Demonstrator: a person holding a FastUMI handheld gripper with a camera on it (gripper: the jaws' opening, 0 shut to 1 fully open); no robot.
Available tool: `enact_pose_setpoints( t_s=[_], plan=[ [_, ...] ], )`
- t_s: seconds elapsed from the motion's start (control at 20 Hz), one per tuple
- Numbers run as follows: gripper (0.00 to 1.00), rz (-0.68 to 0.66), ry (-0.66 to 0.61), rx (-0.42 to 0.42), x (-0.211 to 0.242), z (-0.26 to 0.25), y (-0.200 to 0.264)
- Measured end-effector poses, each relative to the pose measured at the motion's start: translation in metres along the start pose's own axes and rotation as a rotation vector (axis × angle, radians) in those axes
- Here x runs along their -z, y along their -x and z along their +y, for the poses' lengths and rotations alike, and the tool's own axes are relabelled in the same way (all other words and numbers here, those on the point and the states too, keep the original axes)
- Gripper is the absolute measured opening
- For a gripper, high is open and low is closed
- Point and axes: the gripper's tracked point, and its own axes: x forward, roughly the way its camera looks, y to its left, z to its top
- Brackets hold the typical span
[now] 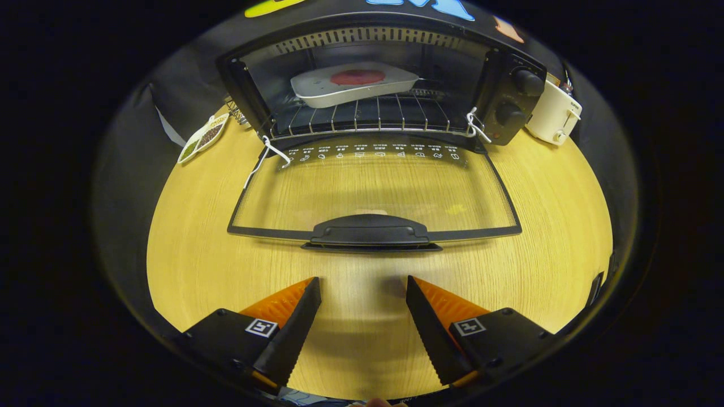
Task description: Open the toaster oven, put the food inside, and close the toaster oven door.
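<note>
Two jaws gape before the toaster oven (373, 85) door handle (370, 230).

We are looking at a mock kitchen set up inside a recording booth. A pale wood-grain bench (186, 249) carries kitchen things: a black toaster oven (373, 85) with its glass door (373, 192) folded down flat and a white dish of food (353, 83) on the wire rack, a small white appliance (554, 116) just beside it, and a divided dish of seeds or spices (203, 138) on its other side. Black cloth hangs behind instead of a real wall. Our gripper (362, 288) hovers with its fingers spread, holding nothing.
</note>
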Motion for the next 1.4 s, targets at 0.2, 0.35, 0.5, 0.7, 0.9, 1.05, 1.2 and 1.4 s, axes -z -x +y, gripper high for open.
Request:
enact_pose_setpoints(
  t_s=[0.2, 0.35, 0.5, 0.7, 0.9, 1.05, 1.2, 1.4],
  plan=[
    [0.97, -0.013, -0.004, 0.021, -0.013, -0.003, -0.006],
    [0.97, -0.022, 0.008, 0.05, -0.019, -0.007, -0.01],
    [0.96, -0.014, 0.011, 0.069, -0.019, -0.007, -0.013],
    [0.96, -0.022, 0.008, 0.06, -0.021, -0.006, -0.007],
    [0.96, -0.048, -0.001, 0.04, -0.024, -0.005, 0.007],
    [0.97, -0.073, -0.004, 0.006, -0.029, 0.003, 0.021],
    [0.98, -0.125, -0.043, -0.032, -0.042, 0.013, 0.04],
    [0.99, -0.295, -0.093, -0.074, -0.085, 0.017, 0.078]
  ],
)
